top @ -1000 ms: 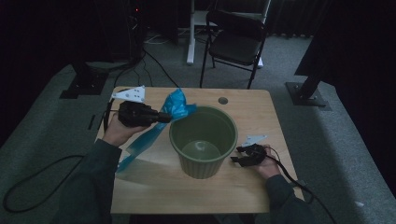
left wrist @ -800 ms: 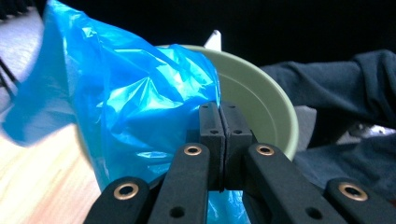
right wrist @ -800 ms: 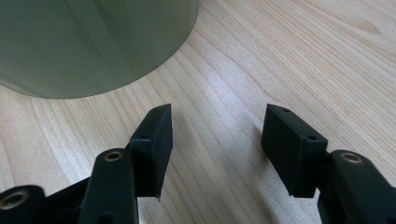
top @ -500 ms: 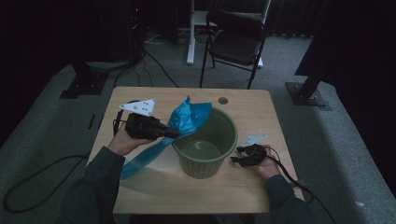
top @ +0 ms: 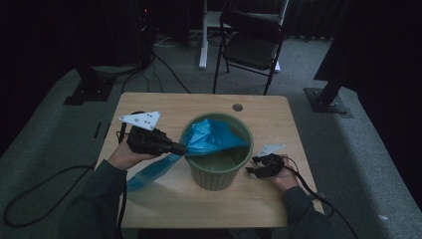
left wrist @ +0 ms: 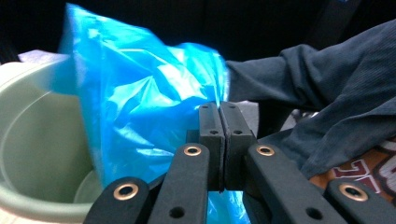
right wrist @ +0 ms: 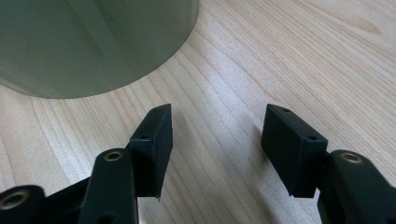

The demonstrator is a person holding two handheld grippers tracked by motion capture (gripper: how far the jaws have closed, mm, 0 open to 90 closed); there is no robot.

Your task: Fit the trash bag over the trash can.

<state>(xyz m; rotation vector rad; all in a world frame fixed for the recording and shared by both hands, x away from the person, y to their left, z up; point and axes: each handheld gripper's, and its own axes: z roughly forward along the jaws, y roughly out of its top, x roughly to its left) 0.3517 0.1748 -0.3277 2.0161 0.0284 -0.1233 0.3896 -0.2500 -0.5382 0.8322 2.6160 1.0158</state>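
A green round bin (top: 219, 172) stands in the middle of the wooden table (top: 278, 119). A blue plastic bag (top: 214, 137) lies across the bin's left and back rim, and its tail hangs down onto the table at the left. My left gripper (top: 182, 148) is at the bin's left rim, shut on the bag. In the left gripper view the jaws (left wrist: 224, 140) are pressed together, with the blue bag (left wrist: 140, 107) bunched behind them above the bin (left wrist: 32, 140). My right gripper (top: 254, 172) rests open on the table, right of the bin. Its jaws (right wrist: 217, 144) hold nothing beside the bin wall (right wrist: 93, 42).
A small round hole (top: 238, 107) sits near the table's far edge. A black folding chair (top: 251, 47) stands beyond the table. Cables run over the grey floor at the left and right. A person's dark sleeve (left wrist: 327, 88) shows past the left jaws.
My left gripper has carried the bag to the right, up to the bin's rim. The bag now spreads over the bin's mouth. The right gripper has stayed put.
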